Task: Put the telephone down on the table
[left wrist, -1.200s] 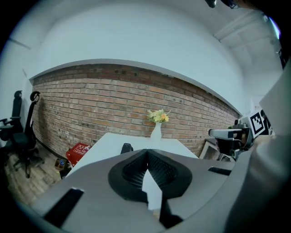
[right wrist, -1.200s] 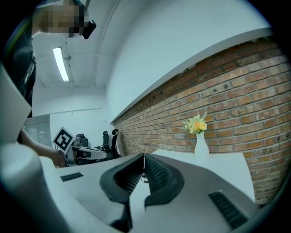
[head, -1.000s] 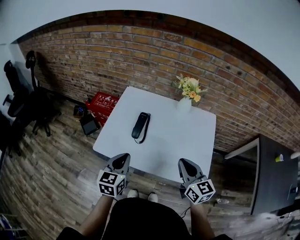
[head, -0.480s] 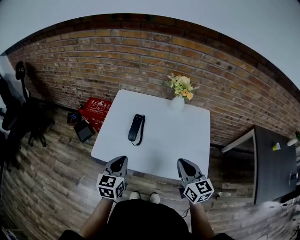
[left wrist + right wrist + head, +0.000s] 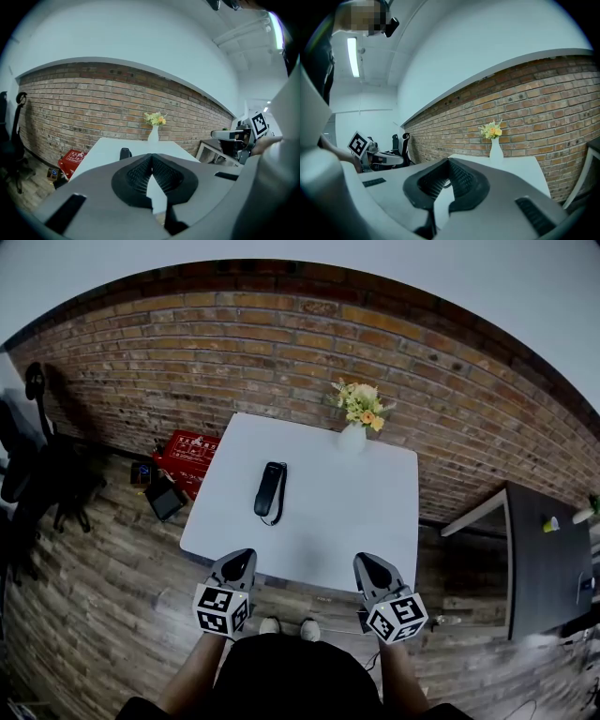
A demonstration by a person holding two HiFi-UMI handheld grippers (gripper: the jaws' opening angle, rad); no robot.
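Note:
A black telephone [image 5: 270, 489] lies flat on the white table [image 5: 375, 521], left of its middle, with its cord curled at the near end. In the left gripper view the telephone [image 5: 125, 153] shows just past the jaws. My left gripper [image 5: 240, 562] hangs at the table's near edge, shut and empty. My right gripper [image 5: 367, 563] sits level with it at the same edge, also shut with nothing between its jaws. Both are well short of the telephone. In the right gripper view the jaws hide the telephone.
A white vase of yellow flowers [image 5: 354, 439] stands at the table's far edge against the brick wall. On the wooden floor to the left are a red crate [image 5: 187, 451], a dark box [image 5: 165, 495] and an office chair [image 5: 37, 456]. A dark desk [image 5: 548, 563] stands to the right.
The head view has shifted a little, so the table sits slightly further left. The telephone and both grippers have kept their places.

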